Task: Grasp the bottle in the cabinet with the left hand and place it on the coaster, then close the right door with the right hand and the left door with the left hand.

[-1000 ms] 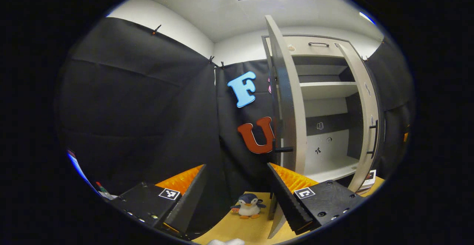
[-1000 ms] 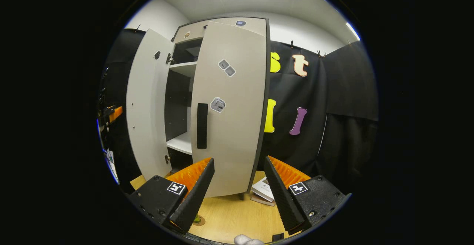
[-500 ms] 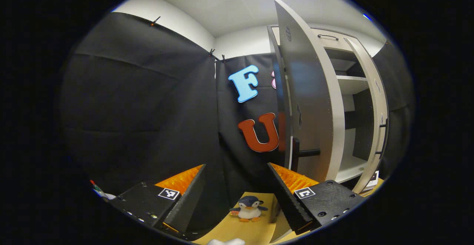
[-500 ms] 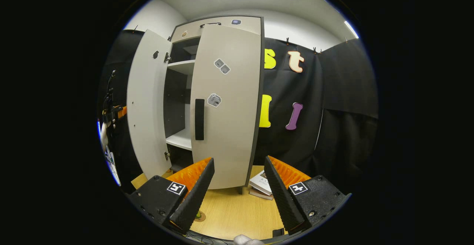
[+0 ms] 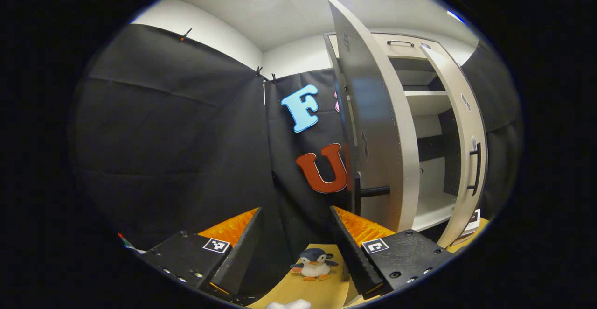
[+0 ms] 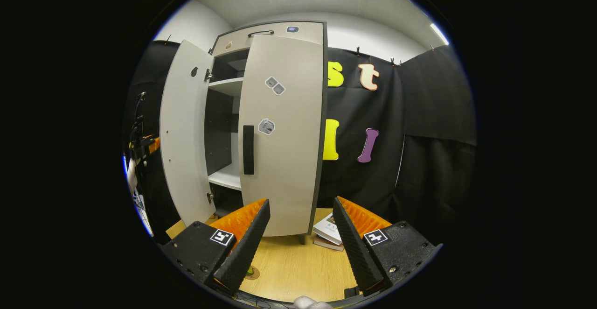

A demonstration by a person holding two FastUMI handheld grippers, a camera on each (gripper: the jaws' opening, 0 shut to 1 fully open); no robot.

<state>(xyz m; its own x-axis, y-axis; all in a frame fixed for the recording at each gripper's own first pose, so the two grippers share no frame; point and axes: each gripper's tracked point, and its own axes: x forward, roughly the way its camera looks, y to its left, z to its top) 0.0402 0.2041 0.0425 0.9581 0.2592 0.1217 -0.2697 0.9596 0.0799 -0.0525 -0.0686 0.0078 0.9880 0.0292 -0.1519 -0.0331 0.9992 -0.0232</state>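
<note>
- Wood-toned worktop (image 5: pixel 322 290) low in the left gripper view, with a plush penguin (image 5: pixel 313 263) sitting between the fingers of the left gripper (image 5: pixel 295 213). Jaws spread wide, pinching nothing.
- Just to the right, the left door (image 5: pixel 378 127), swung wide open. Bar handle (image 5: pixel 373 191) near the gripper's right finger, but apart from it.
- Showing more of its outer face than a second ago, which reads as the hand coming round to the outside of the door to line up a push.
- Farther right, the cabinet (image 5: pixel 431 106), then the right door (image 5: pixel 466 159), drawn most of the way in. Cannot tell whether fully home.
- In the right gripper view, from the left: left door wide open, then right door with its dark handle (image 6: pixel 248 149) facing the camera. Smaller than a second ago, so that hand has backed away, probably done with its push.
- Low down, half hidden behind a finger: a small green thing, likely the bottle (image 6: pixel 250 270), on the round coaster (image 6: pixel 254 275). Too small to be sure, but placement looks done.
- Right gripper (image 6: pixel 301 206) spread, holding nothing, clear of the door.
- Stacked books (image 6: pixel 330 234) on the worktop beside the cabinet foot.
- Left to do, judging by this: shut the left door.
</note>
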